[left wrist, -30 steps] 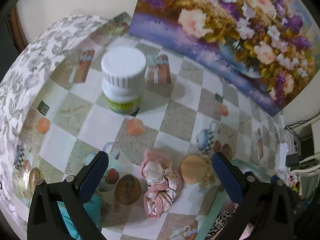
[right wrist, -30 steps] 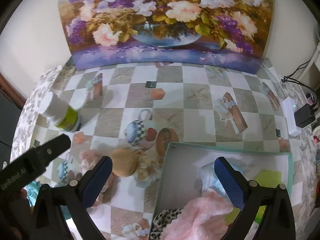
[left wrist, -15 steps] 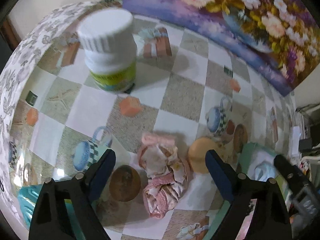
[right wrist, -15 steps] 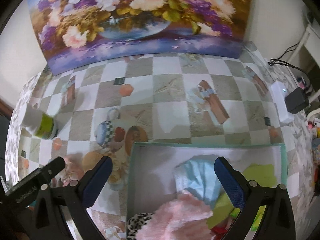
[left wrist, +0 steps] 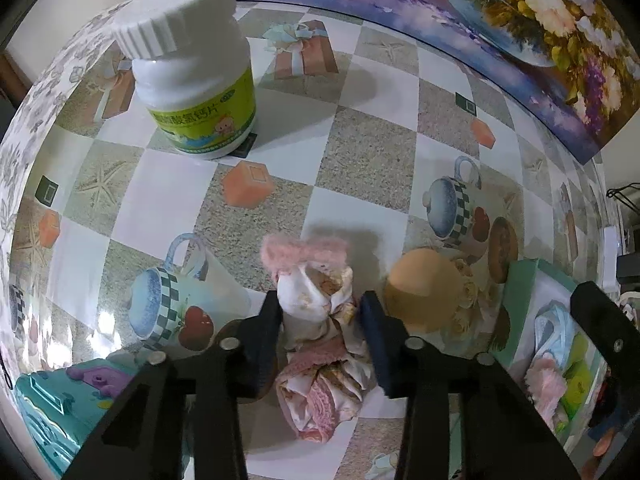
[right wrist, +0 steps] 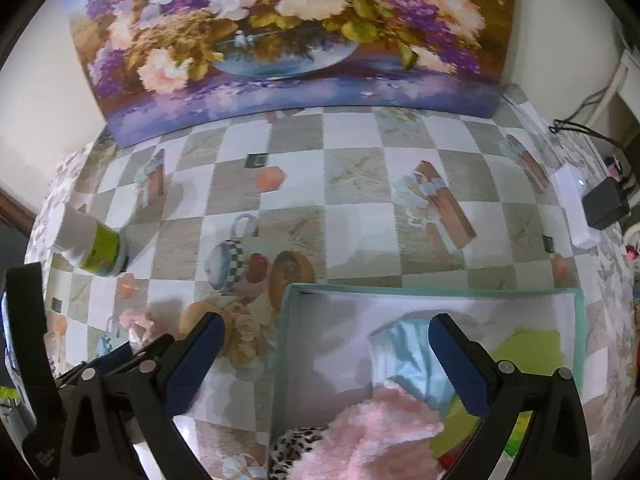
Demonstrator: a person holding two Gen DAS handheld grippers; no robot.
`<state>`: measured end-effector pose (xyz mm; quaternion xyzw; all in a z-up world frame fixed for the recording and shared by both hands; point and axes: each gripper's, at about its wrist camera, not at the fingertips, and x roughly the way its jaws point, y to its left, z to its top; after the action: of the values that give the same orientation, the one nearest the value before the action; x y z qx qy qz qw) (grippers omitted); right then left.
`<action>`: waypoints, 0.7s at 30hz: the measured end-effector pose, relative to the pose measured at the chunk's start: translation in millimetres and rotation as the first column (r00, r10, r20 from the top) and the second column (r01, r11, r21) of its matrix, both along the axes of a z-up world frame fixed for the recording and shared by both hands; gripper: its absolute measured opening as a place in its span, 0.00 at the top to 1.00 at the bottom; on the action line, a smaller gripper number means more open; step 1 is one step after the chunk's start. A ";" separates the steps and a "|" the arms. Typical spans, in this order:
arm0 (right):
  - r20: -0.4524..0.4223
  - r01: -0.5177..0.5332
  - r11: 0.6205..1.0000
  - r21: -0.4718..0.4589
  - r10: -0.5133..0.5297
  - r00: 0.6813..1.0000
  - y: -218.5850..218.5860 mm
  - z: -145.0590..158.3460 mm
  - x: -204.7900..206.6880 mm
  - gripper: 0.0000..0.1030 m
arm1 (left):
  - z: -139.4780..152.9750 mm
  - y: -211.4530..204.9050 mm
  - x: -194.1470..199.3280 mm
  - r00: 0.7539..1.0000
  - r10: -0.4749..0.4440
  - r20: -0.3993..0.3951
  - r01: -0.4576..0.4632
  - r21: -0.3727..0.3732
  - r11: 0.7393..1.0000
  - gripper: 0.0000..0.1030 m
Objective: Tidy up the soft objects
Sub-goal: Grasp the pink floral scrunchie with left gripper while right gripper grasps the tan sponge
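A crumpled pink and white cloth bundle (left wrist: 316, 304) lies on the checked tablecloth. My left gripper (left wrist: 322, 328) points down over it, and its jaws are closing, with both pads against the sides of the bundle. The bundle (right wrist: 140, 320) also shows at the lower left of the right wrist view, partly hidden by the left gripper's fingers (right wrist: 116, 354). My right gripper (right wrist: 326, 344) hangs open over the near left corner of a teal box (right wrist: 400, 290) with nothing gripped. Inside the box lie a light blue cloth (right wrist: 408, 356), a fluffy pink cloth (right wrist: 376, 420) and a leopard-print piece (right wrist: 292, 448).
A white bottle (left wrist: 192, 72) with a green label stands at the far left. A tan round object (left wrist: 424, 288) rests between the bundle and the teal box (left wrist: 520, 280). A teal toy (left wrist: 52, 400) lies near left. A flower painting (right wrist: 288, 40) leans at the back; a charger and cables (right wrist: 604, 204) sit far right.
My left gripper has come down onto the cloth bundle and its jaws have narrowed from wide apart to touching it. The right gripper has shifted slightly over the box and stays open.
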<state>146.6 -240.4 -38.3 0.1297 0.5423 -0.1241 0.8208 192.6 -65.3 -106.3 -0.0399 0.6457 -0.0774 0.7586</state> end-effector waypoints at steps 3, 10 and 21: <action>0.012 -0.034 0.999 0.035 0.033 0.999 8.4 -2.7 2.9 0.00 | -0.2 6.0 3.0 1.000 0.028 0.005 -0.028 -0.012 1.000 0.65; 0.039 -0.107 0.994 0.036 0.106 0.994 27.0 -7.3 6.7 0.00 | 5.5 33.4 10.3 0.991 0.131 0.038 -0.130 -0.026 0.991 0.72; 0.089 -0.282 0.959 0.034 0.278 0.956 65.0 -17.2 11.5 0.09 | 15.0 56.0 12.3 0.982 0.182 0.058 -0.179 -0.053 0.982 0.76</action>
<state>158.1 -175.4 -55.5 0.0757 0.5235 0.0116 0.8486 204.9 -9.3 -91.3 -0.1138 0.6135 -0.0250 0.7811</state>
